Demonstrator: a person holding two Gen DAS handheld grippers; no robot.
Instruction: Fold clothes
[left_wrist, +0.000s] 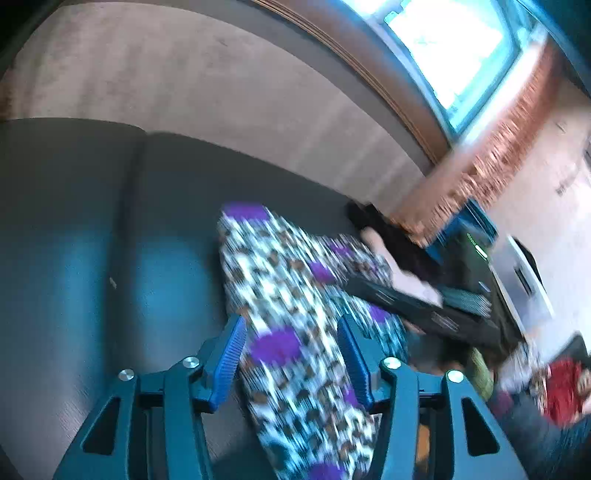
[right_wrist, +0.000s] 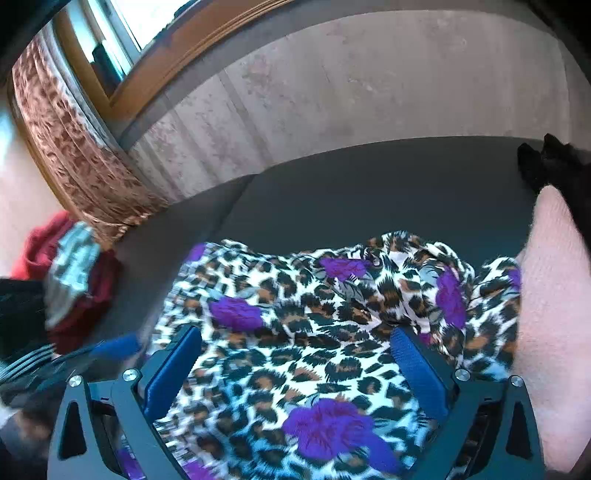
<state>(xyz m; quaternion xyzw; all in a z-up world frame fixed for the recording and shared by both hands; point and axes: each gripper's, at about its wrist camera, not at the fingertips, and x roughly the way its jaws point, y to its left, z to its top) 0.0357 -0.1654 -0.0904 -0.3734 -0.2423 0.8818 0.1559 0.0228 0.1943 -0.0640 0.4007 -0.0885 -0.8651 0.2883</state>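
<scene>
Leopard-print garment (right_wrist: 295, 332) with purple flowers spread, rumpled, across a dark grey sofa seat (right_wrist: 369, 184). Left claw (left_wrist: 291, 332) wide, blue pads (left_wrist: 229, 354) well apart, a long strip of the print cloth running between them and on toward the camera; whether the pads touch the cloth cannot be told through the blur. Right claw (right_wrist: 295, 354) likewise wide, its blue pads (right_wrist: 417, 365) on either side of a broad flat stretch of the same garment, nothing pinched between them. In the right wrist view, creases bunched at the far right part of the garment, just beside a pale pink knitted piece (right_wrist: 554, 314). Black cloth (right_wrist: 554, 166) lying behind the pink piece at the seat's far edge. Red cloth (right_wrist: 85, 295) with a grey patterned piece (right_wrist: 70, 266) heaped at the left of that view, near a brown patterned sofa arm (right_wrist: 74, 155). Pale velvety backrest (right_wrist: 332, 92) rising behind the seat, window (left_wrist: 443, 48) bright above it. In the left wrist view, a dark device (left_wrist: 424, 310), blurred, crossing over the garment's right edge. Left wrist view heavily smeared; fine detail unreadable there.
</scene>
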